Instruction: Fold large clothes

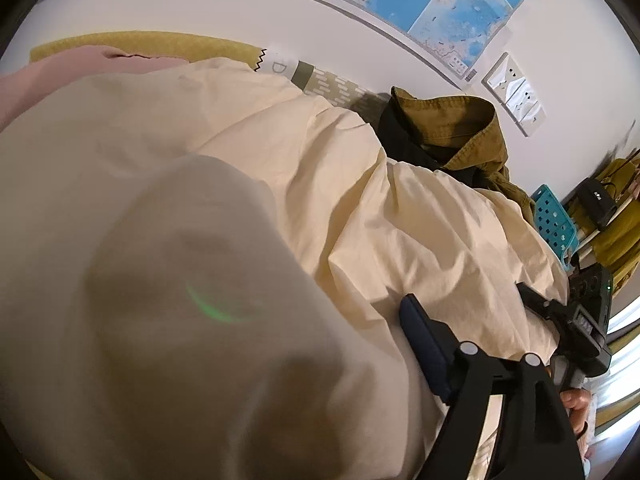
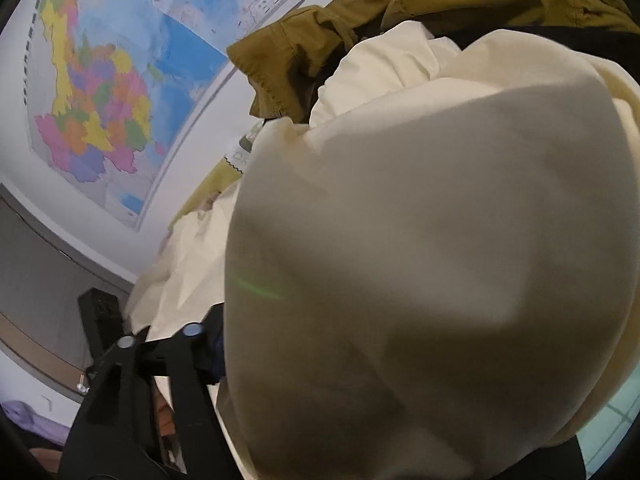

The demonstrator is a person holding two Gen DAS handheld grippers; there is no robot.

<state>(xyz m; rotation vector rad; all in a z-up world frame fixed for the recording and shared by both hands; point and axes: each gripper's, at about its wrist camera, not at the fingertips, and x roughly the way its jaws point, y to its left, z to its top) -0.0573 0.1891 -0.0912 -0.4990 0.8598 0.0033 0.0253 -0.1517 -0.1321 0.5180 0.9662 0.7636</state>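
Observation:
A large cream garment [image 1: 248, 168] fills most of the left wrist view, and a fold of it hangs right over the lens. Only one dark blue finger [image 1: 424, 344] of my left gripper shows, pressed into the cloth; the other is hidden under it. The right gripper [image 1: 560, 312] shows at the far right, buried in the same cloth. In the right wrist view the cream garment [image 2: 420, 240] drapes over the lens and hides my right gripper's fingers; only its black frame [image 2: 160, 360] shows at lower left.
An olive-green jacket [image 1: 452, 124] lies bunched beyond the cream garment, also in the right wrist view [image 2: 360, 12]. A pink cloth [image 1: 60, 76] and yellow bedding [image 1: 160, 46] lie at the far left. A teal perforated basket [image 1: 554, 220] stands right. Maps [image 2: 100, 92] hang on the wall.

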